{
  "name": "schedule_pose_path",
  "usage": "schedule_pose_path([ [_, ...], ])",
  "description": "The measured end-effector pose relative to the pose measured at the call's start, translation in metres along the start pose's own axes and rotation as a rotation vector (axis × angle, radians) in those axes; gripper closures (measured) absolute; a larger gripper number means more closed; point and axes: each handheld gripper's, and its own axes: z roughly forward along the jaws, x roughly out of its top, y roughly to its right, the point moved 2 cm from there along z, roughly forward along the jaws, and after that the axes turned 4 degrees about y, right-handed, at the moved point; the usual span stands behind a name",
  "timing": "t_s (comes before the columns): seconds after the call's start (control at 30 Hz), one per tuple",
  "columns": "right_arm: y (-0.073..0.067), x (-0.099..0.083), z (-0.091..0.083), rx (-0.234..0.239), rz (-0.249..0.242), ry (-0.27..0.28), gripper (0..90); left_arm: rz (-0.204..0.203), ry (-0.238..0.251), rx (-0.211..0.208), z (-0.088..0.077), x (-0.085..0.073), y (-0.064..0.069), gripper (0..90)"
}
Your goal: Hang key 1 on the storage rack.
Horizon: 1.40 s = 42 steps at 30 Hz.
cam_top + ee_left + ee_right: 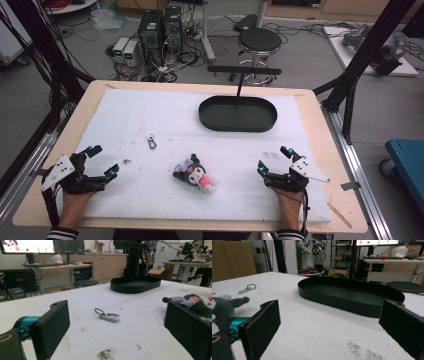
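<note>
While both pairs of tongs rest low at the near edge of the tabletop (310,150), nothing is held: the left tongs (103,161) are seen with jaws spread wide and empty, and the right tongs (273,157) likewise stand open with bare white padding between the jaws. The plush toy (195,175) is found lying on its side between the two, near the middle of the near half, its long axis running slantwise from upper left to lower right in the high view, dark head end toward the left hand and pink end toward the right. Neither hand can be judged clearly nearer; the right is perhaps slightly so. In the left gripper view the toy (193,302) is seen just past the right-hand jaw, so an inward swing would be called for. The carabiner keyring (151,139) lies farther out, ahead of the left tongs and nearer to them. The black oval tray (238,126) stands beyond, toward the right side.
</note>
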Motion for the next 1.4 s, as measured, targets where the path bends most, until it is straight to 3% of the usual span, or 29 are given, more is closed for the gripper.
schedule_pose_path([
  [0.63, -0.001, 0.0, 0.001, 0.002, -0.007, -0.006, 3.1, 0.005, -0.003, 0.003, 0.0, 0.0, 0.0, 6.9],
  [0.77, -0.001, 0.003, 0.002, 0.012, -0.003, -0.04, 3.1, 0.01, -0.003, 0.005, 0.0, 0.0, 0.001, 6.9],
  [1.0, -0.008, 0.032, 0.002, 0.068, -0.044, -0.098, 3.1, 0.007, -0.003, 0.006, 0.0, 0.0, 0.001, 6.9],
  [1.3, -0.023, 0.073, 0.011, 0.184, -0.106, -0.226, 3.1, 0.006, -0.002, 0.004, 0.0, 0.0, 0.001, 6.9],
  [1.4, -0.031, 0.088, 0.016, 0.241, -0.14, -0.282, 3.1, 0.007, -0.002, 0.004, 0.0, 0.0, 0.001, 6.9],
])
